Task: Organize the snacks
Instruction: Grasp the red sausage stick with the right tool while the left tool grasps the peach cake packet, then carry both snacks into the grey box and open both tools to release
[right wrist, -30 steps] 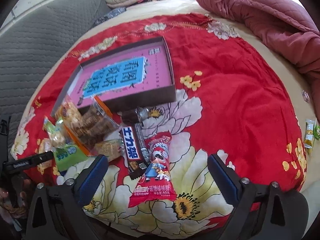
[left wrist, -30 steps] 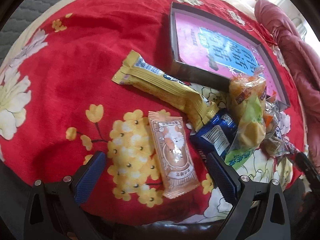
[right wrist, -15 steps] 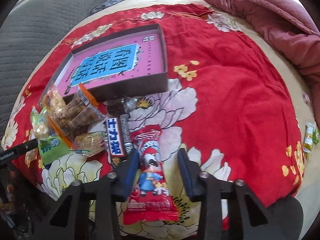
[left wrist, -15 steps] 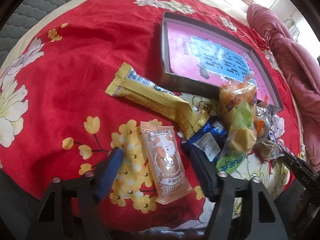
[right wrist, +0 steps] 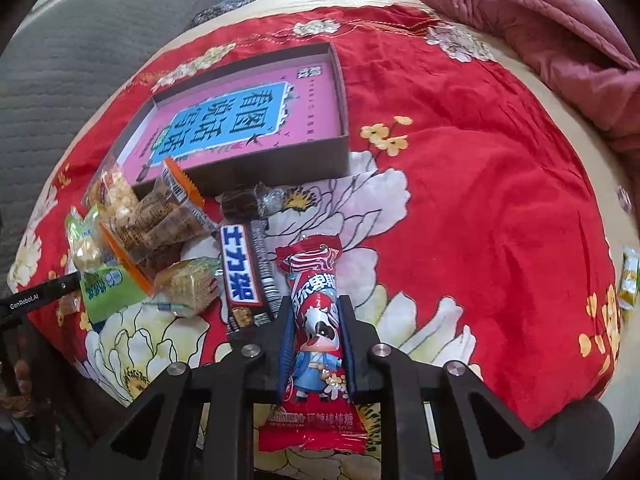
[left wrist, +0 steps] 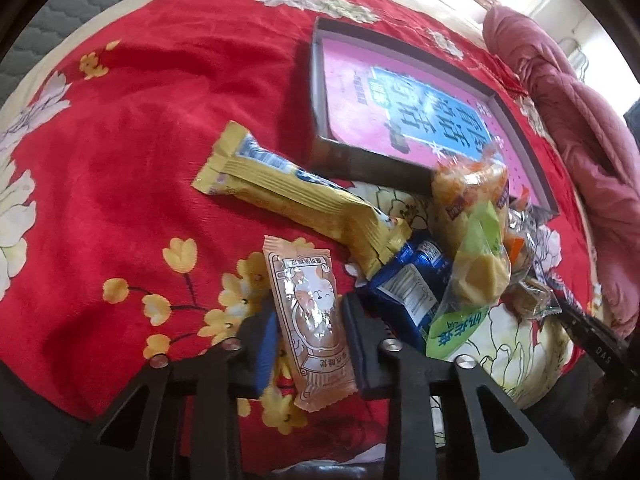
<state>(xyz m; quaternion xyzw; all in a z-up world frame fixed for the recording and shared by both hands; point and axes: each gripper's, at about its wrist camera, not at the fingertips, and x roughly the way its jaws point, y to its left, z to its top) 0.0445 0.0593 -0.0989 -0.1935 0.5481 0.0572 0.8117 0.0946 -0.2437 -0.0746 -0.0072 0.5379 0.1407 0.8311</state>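
Both tongs have narrowed from wide apart: the left tongs are closing around the orange cat-print snack packet, while the right tongs clench the red lollipop wrapper, both on the red floral bedspread.

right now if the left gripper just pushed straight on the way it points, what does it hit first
The left gripper, its jaws closing on the orange cat-print packet, would run along that packet first. Past its far end, the yellow wafer bar looks next in line, though depth there is hard to judge.
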